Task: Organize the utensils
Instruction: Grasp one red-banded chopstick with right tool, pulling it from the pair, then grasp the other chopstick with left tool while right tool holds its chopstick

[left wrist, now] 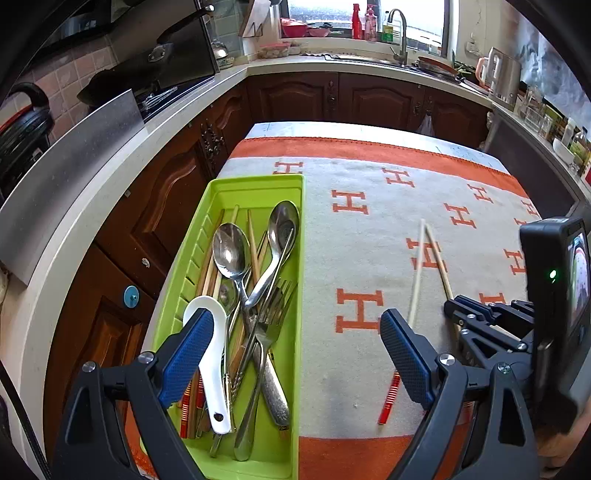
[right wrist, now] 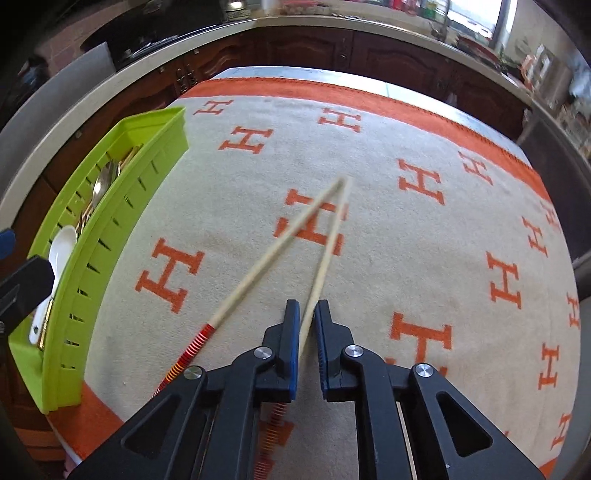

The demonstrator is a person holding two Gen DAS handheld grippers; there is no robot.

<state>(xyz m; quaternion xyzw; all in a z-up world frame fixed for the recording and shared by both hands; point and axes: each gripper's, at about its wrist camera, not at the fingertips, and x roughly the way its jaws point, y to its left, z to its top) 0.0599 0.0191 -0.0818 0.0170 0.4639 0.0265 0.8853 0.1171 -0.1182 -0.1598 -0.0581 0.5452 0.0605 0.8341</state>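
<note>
Right gripper point(right wrist: 306, 314) nearly shut, clamped on 1 pale wooden chopstick point(right wrist: 328, 247); shaft runs forward along the fingers. Green slotted plastic tray point(right wrist: 110, 221) lies left. Left gripper point(left wrist: 295, 350) wide, empty.

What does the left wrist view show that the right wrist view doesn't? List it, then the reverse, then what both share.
Only the left wrist view: the open left gripper, the pile of metal spoons and forks lying in the green tray, plus the sink tap.

Only the right wrist view: the right gripper closed on one chopstick, seen close up.

Both: the tray, the white spoon, the two chopsticks, one lying loose, and the orange-lettered cloth.
</note>
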